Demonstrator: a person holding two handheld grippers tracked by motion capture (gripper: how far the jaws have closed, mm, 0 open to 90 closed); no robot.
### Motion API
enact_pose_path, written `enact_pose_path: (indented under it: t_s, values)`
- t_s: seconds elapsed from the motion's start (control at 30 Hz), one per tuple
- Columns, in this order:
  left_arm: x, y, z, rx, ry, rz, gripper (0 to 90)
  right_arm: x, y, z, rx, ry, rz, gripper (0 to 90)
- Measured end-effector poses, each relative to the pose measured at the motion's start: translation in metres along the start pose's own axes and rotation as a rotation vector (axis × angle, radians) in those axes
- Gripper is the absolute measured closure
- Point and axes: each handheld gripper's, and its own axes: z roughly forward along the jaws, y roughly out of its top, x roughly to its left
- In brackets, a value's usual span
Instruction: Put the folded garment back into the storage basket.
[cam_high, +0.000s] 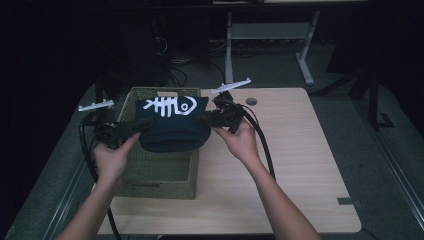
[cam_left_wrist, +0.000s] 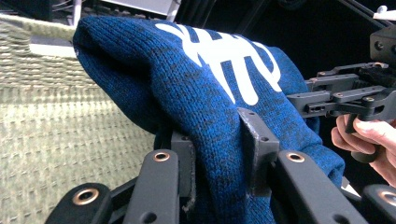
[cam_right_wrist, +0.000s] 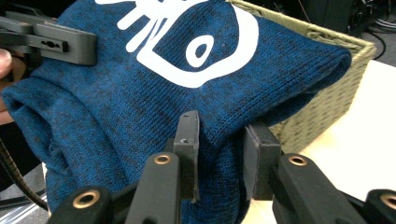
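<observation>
Left gripper (cam_high: 131, 128), right gripper (cam_high: 212, 119) each clamp folded blue knit garment with white fish-bone print (cam_high: 172, 127) above olive woven basket (cam_high: 160, 170). Likely next: lower in, release.

table (cam_high: 300, 165): light wood top, you've got a round grommet hole (cam_high: 251, 101) near its far edge, grey tape patch (cam_high: 348, 201) at near right corner | background: white desk frame (cam_high: 305, 50) stands on the floor beyond the table | cables (cam_high: 175, 65) tangled on the dark floor behind
</observation>
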Motion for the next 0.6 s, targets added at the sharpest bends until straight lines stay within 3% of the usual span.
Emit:
enact_pose_path:
  t_s: [0.6]
  values:
    - [0.03,-0.008,-0.018,-0.005,0.043,-0.049,69.9,0.011,0.002,0.038,0.012,0.05,0.023,69.7]
